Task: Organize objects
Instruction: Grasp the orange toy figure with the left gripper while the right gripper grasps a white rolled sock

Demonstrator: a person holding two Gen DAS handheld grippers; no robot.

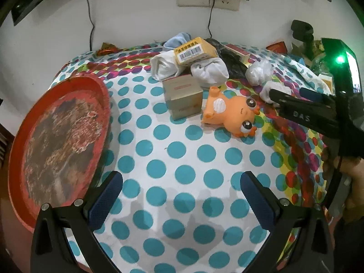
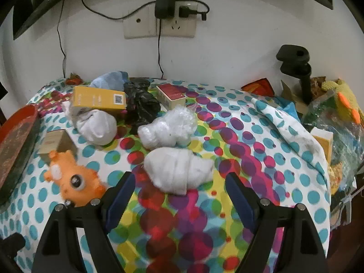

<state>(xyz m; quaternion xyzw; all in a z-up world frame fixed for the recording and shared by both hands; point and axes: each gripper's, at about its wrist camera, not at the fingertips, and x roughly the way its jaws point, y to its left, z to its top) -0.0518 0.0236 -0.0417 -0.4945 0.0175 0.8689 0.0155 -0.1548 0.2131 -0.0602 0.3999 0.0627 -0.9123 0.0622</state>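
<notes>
My left gripper (image 1: 180,190) is open and empty above the dotted tablecloth (image 1: 182,159). An orange toy animal (image 1: 231,111) lies ahead of it, next to a beige box (image 1: 183,95). My right gripper (image 2: 179,187) is open, with a rolled white sock (image 2: 178,169) just ahead between its fingertips, not gripped. It also shows at the right of the left wrist view (image 1: 289,95). Beyond lie a crumpled plastic wrap (image 2: 168,126), another white sock (image 2: 96,126), a yellow box (image 2: 99,101) and a black bag (image 2: 140,100).
A worn red round tray (image 1: 59,145) lies at the table's left. A red-topped box (image 2: 171,95), a blue cloth (image 2: 109,78), a black stand (image 2: 295,68) and a cluttered pile with a yellow knit toy (image 2: 343,100) sit at the back and right. Cables hang from the wall socket (image 2: 159,25).
</notes>
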